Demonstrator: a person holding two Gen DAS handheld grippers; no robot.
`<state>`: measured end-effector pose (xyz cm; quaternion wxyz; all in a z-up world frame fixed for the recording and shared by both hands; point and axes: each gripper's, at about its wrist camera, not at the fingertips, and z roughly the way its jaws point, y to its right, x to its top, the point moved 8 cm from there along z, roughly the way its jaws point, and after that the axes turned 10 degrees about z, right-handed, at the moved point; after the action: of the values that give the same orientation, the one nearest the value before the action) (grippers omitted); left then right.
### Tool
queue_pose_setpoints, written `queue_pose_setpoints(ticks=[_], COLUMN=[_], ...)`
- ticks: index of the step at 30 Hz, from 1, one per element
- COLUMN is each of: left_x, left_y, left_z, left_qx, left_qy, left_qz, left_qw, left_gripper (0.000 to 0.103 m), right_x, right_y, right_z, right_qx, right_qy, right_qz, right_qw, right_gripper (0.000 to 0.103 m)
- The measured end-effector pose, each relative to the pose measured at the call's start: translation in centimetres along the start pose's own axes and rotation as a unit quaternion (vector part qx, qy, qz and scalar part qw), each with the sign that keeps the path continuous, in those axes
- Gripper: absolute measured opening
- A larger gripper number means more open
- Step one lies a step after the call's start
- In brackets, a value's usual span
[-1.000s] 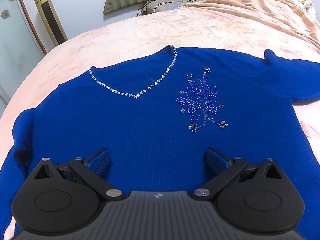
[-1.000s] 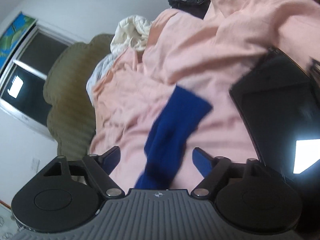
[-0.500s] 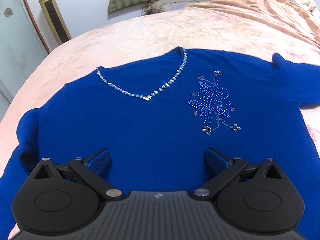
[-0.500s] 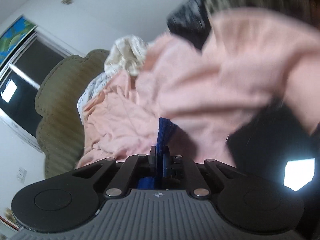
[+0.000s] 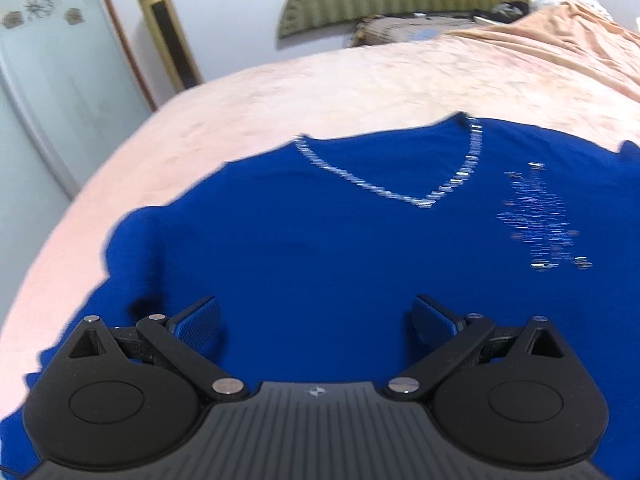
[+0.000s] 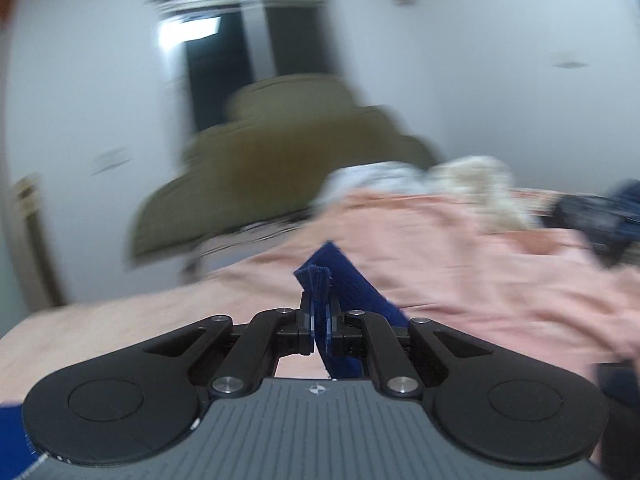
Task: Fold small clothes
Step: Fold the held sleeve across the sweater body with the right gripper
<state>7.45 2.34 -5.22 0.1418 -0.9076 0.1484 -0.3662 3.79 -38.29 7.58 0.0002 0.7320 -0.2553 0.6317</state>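
The royal-blue knit V-neck top with a rhinestone neckline [image 5: 320, 248] lies flat across the pale pink bed [image 5: 280, 96], its left sleeve left of the left hand-held gripper [image 5: 316, 320], whose jaws gape, empty. The right hand-held gripper [image 6: 319, 322] is clenched on the top's right sleeve [image 6: 344, 280], lifted clear of the bed.

The sweater [image 5: 320, 264] is matt blue knit cloth with shiny beads along the neckline [image 5: 440, 194]. The bedspread [image 5: 360, 92] is soft pink cloth. Both grippers are matt black plastic.
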Motion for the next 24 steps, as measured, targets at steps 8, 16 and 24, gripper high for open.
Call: queue_pose_setpoints(ticks=[8,16,24], left_x=[-2.6,-4.7,-6.0], left_y=[-6.7,-10.2,-11.0], left_z=[-0.1,-0.1,0.6], left_qx=[0.034,0.031,0.023], left_qy=[0.001,-0.008,-0.024], left_qz=[-0.035,-0.07,-0.092], left_qw=[0.9988,0.997,0.9952], left_gripper=[0.103,0.103,0.103], right_x=[-9.6,-19.7,-23.3], right_y=[-20.6,-33.9,-37.8], right_z=[2.9,1.7,1.8], right_qx=[0.158,0.219,0.237], right_qy=[-0.108,-0.201,-0.244], right_qz=[-0.037,-0.079,-0.078], right_qw=[0.981,0.952,0.937], right_gripper=[0.01,0.01,0.01])
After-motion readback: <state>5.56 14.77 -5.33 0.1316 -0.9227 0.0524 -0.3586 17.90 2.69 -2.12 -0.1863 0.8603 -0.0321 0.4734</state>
